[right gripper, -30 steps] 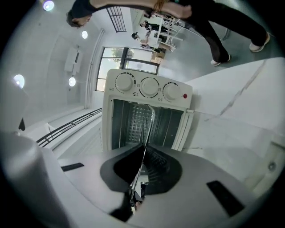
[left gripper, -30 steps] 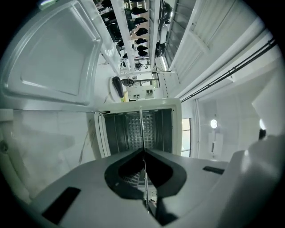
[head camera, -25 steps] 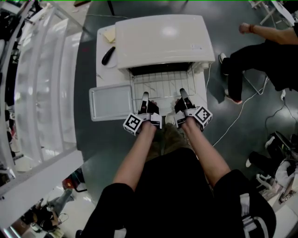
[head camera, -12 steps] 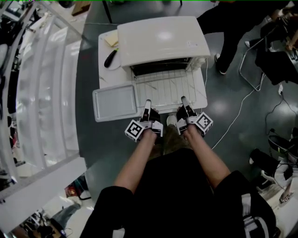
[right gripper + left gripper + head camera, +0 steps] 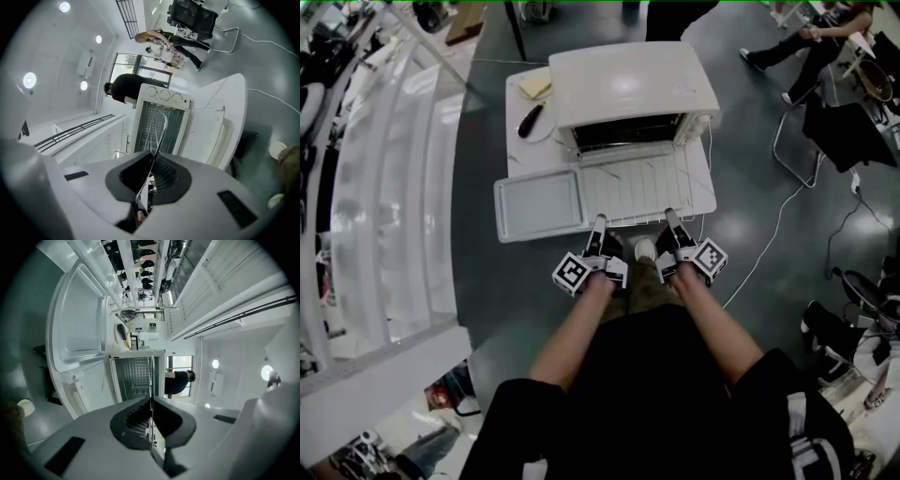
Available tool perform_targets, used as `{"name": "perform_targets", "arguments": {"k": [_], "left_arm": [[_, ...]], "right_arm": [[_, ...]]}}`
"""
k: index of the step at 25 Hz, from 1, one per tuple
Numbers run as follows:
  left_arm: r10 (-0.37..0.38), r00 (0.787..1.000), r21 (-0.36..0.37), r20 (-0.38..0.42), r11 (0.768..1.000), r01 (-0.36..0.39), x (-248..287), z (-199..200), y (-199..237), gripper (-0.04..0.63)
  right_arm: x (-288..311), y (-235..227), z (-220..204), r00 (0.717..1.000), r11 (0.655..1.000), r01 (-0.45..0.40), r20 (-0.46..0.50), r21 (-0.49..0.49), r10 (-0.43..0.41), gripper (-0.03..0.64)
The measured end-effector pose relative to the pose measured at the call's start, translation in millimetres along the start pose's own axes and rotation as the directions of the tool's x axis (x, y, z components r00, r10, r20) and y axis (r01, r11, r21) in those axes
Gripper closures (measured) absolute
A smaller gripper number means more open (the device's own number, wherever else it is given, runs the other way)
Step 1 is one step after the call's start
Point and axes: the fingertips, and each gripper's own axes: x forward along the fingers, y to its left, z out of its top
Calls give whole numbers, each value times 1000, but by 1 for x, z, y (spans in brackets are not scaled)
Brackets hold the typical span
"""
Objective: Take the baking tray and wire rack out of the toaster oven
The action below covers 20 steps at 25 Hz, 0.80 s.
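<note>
My left gripper [image 5: 599, 222] and right gripper [image 5: 671, 217] have jaws pinched shut on the silver wire rack's [image 5: 642, 187] near edge, frame centre, mostly out of the white toaster oven [image 5: 633, 84]; an uneven pull may twist it loose.

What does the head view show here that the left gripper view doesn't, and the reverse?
Only the head view: the right gripper at the near edge of the wire rack, and the top of the toaster oven. Only the left gripper view: the left gripper shut on the rack's thin edge, and the oven's interior. Both: the baking tray lying beside the oven.
</note>
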Motion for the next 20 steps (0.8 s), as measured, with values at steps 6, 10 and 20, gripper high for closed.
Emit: {"name": "perform_targets", "arguments": {"k": [6,10,20], "left_arm": [[-25,1000,-12,12,1000,26,-56,28,-3,577],[-13,999,-11,47,1000,14,-94,54,0,577],[23,984,-2,174,1000,-23,-163,141,11,577]], "right_arm": [[-21,14,-57,1000,999,4,-21,-33,-5,592],[-25,21,-99,998,999,23,-58,-36,-25,592],[15,35,-203,973,999,14,-231,-42,-24,592]]}}
